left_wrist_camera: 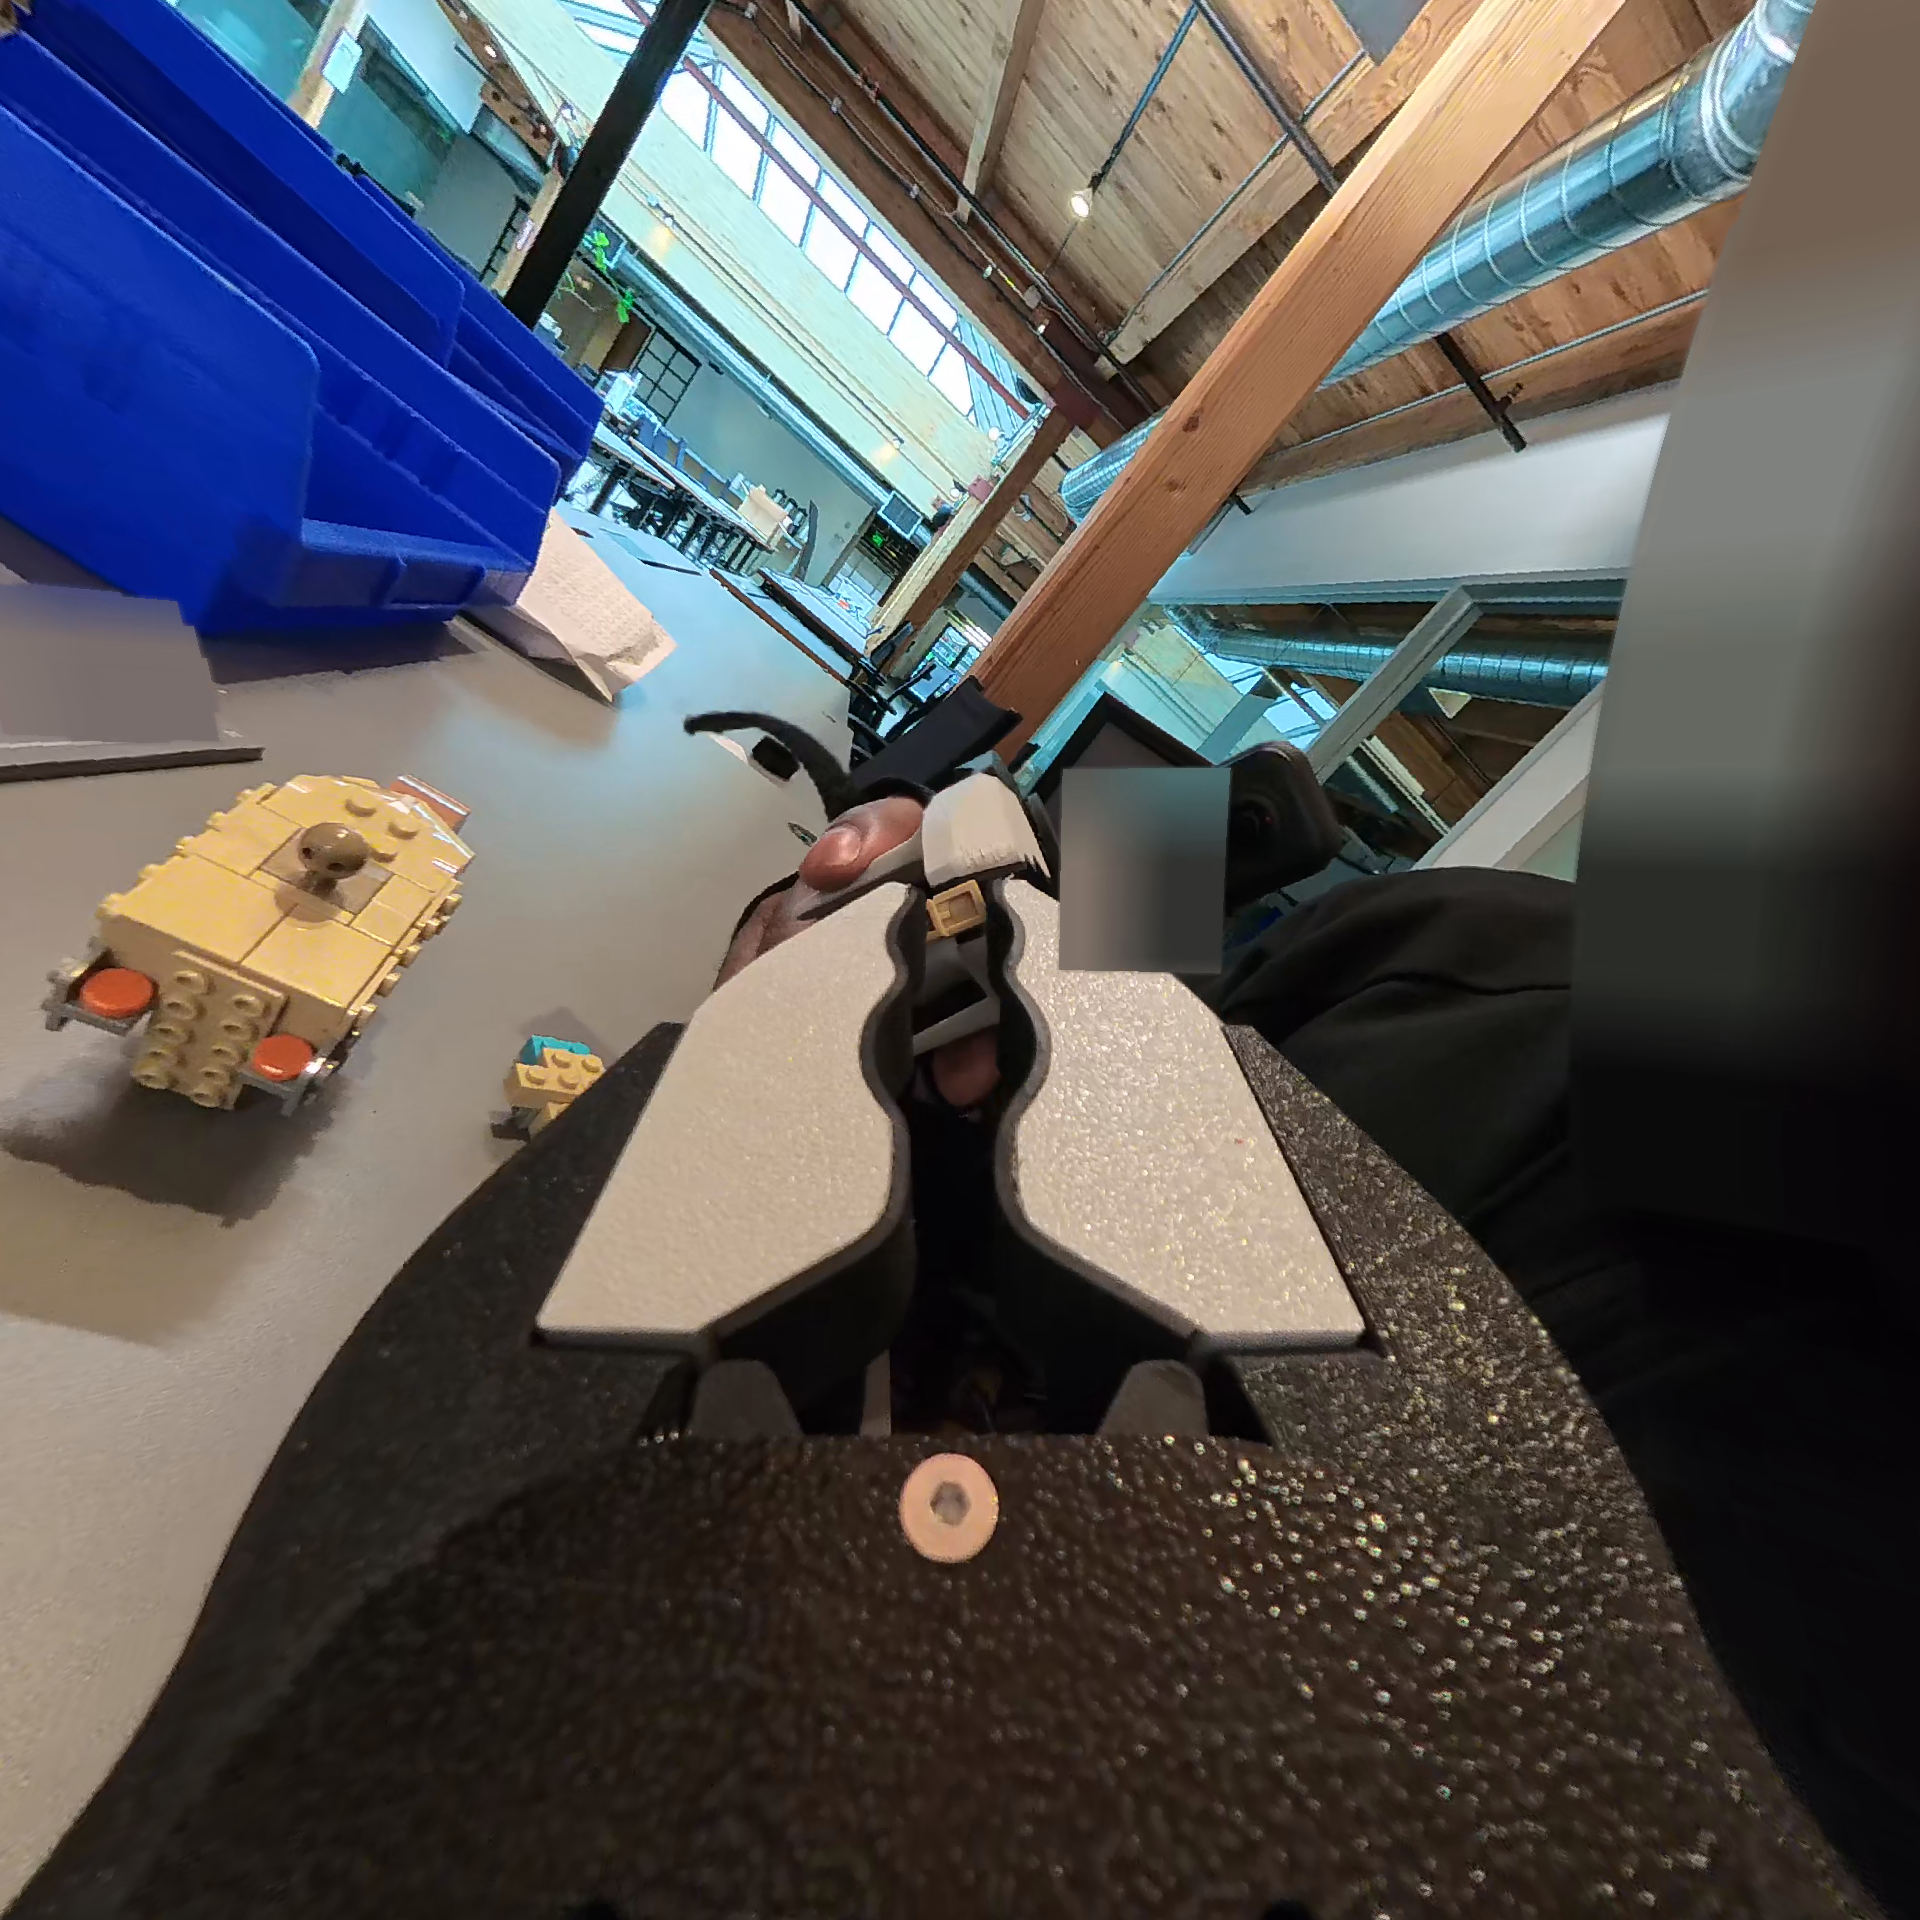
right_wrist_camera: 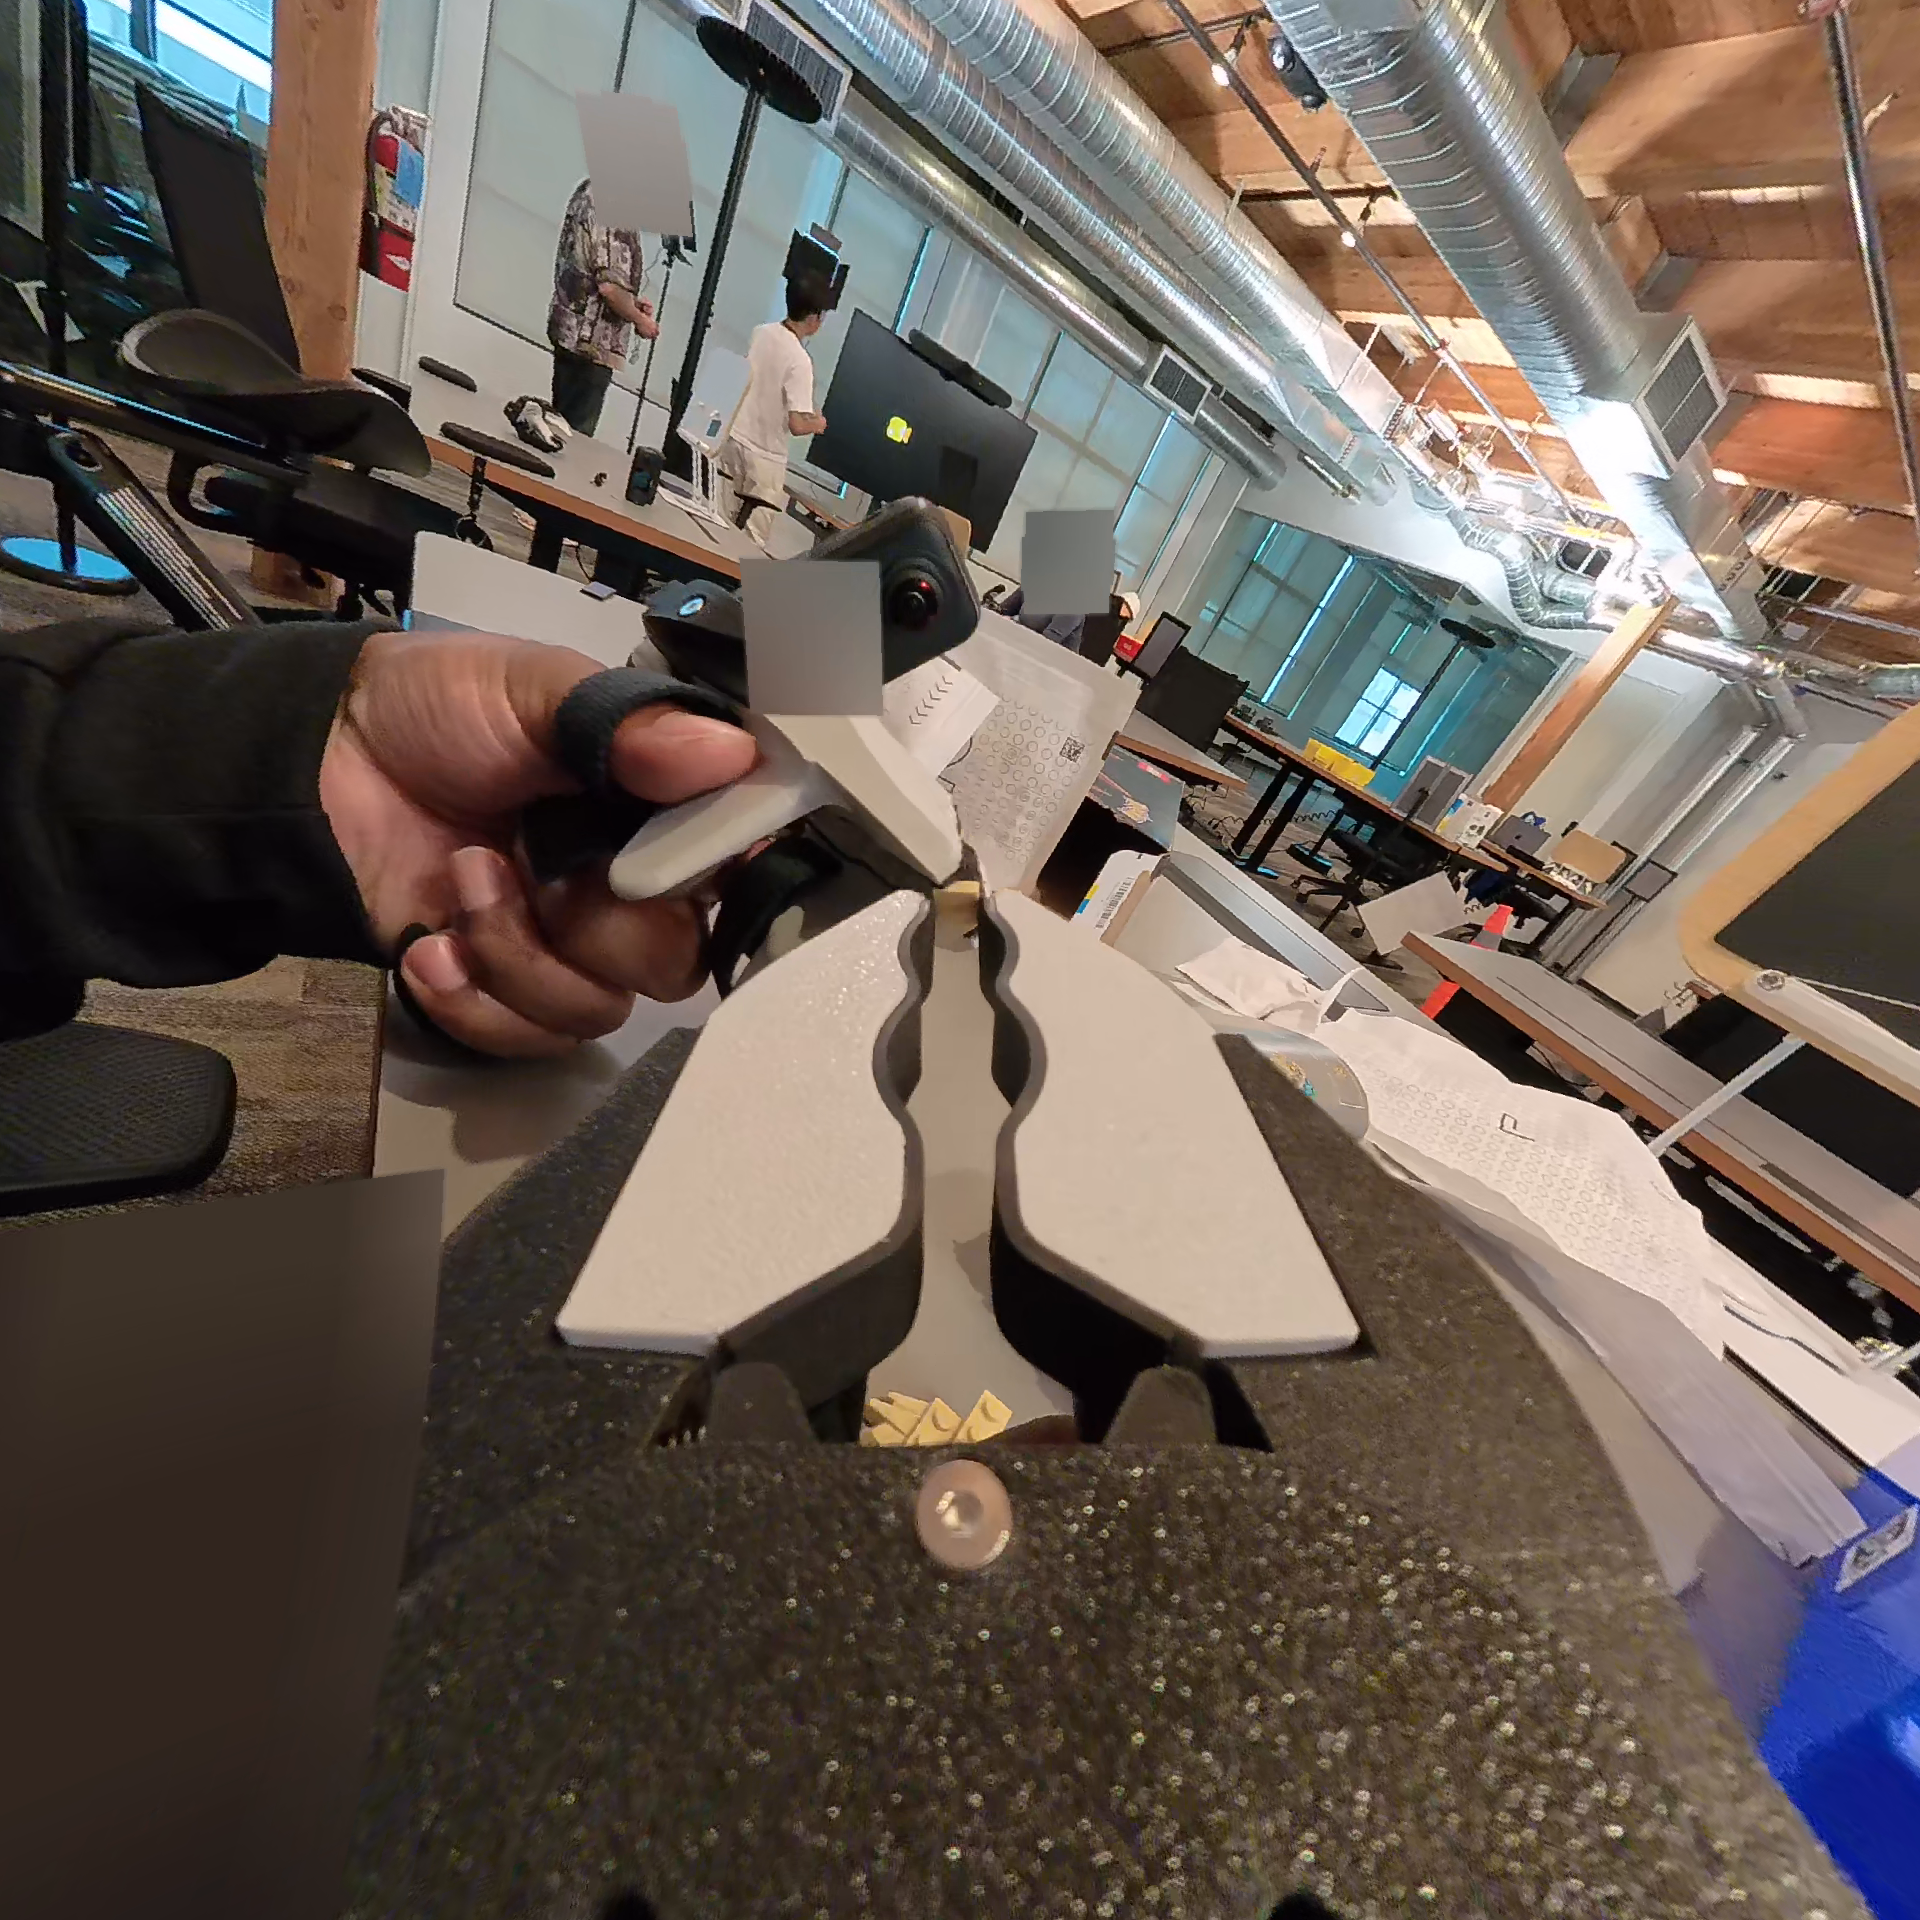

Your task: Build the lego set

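Observation:
In the left wrist view my left gripper [left_wrist_camera: 956,902] is shut on a small tan brick [left_wrist_camera: 958,909] pinched at its very tips. The right gripper's white finger [left_wrist_camera: 982,826] meets it tip to tip from beyond, with a hand [left_wrist_camera: 847,847] behind it. In the right wrist view my right gripper [right_wrist_camera: 958,902] is shut on a small tan brick [right_wrist_camera: 958,896] at its tips. The left gripper's white finger [right_wrist_camera: 883,790], held by a hand [right_wrist_camera: 499,831], touches that spot from above left. I cannot tell whether both hold the same piece.
A tan brick model [left_wrist_camera: 270,935] with orange round studs and a small tan-and-teal brick cluster [left_wrist_camera: 551,1075] lie on the grey table [left_wrist_camera: 571,831]. Blue bins [left_wrist_camera: 260,364] stand behind them. Printed paper bags [right_wrist_camera: 1507,1174], a blue bin [right_wrist_camera: 1849,1662] and loose tan bricks [right_wrist_camera: 935,1423] lie near the right gripper. Left and right tips are no more than a few centimetres apart.

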`<state>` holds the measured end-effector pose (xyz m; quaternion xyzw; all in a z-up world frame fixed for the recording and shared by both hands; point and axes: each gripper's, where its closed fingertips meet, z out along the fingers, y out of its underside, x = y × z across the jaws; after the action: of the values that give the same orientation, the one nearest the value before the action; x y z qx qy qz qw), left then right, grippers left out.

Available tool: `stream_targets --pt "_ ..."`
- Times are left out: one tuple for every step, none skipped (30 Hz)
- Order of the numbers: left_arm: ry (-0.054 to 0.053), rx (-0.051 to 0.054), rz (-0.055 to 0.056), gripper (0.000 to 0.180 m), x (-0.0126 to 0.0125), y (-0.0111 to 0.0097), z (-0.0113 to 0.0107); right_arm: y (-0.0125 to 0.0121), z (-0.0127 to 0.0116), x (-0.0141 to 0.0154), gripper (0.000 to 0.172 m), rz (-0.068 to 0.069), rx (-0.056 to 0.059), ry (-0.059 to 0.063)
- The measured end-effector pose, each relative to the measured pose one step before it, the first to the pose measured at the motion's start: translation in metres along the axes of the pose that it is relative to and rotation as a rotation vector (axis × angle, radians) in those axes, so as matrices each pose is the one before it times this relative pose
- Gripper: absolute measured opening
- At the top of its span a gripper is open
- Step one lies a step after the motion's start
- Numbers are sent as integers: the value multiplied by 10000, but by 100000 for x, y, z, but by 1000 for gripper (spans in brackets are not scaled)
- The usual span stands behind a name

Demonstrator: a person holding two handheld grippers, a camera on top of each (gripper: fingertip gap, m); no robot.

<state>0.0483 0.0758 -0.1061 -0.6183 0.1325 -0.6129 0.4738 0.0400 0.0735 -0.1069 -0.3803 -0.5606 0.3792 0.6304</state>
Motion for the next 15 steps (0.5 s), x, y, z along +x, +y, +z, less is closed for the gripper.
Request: stream_targets --pt "-42 -23 171 11 45 23 12 -23 -28 -10 8 88 16 -55" --pt "-61 -56 181 12 20 45 4 -3 -27 3 8 89 4 -51" --pt "-40 -99 192 13 49 77 -34 31 -10 -9 7 91 -12 -61" --pt "-65 -110 195 15 21 68 -95 23 -29 85 7 85 -10 13" --pt "-111 -87 240 16 -12 0 -198 15 -55 123 7 54 -2 34" --pt "-196 -91 262 17 -65 -26 -301 16 -64 138 7 62 -5 33" --pt "-360 -206 305 18 -221 52 -402 54 -74 116 7 83 -19 8" --pt "-492 -380 422 19 -292 248 -470 69 -40 131 7 97 -31 13" --pt "-510 -446 421 20 -254 325 -466 94 -12 100 7 99 -46 3" --pt "-519 -576 351 20 -251 512 -429 122 34 67 7 99 -63 -10" --pt "-624 -749 341 20 -387 804 -355 114 61 27 7 76 -63 -14" --pt "-741 -844 332 21 -555 1003 -263 121 85 0 7 33 -79 -4" --pt "-729 -891 295 21 -572 1151 -137 144 86 -16 7 -4 -86 1" --pt "-534 -856 234 21 -353 1136 17 119 82 -38 7 -14 -76 0" --pt "-276 -719 170 21 -37 995 158 84 58 -28 7 -11 -55 -2"
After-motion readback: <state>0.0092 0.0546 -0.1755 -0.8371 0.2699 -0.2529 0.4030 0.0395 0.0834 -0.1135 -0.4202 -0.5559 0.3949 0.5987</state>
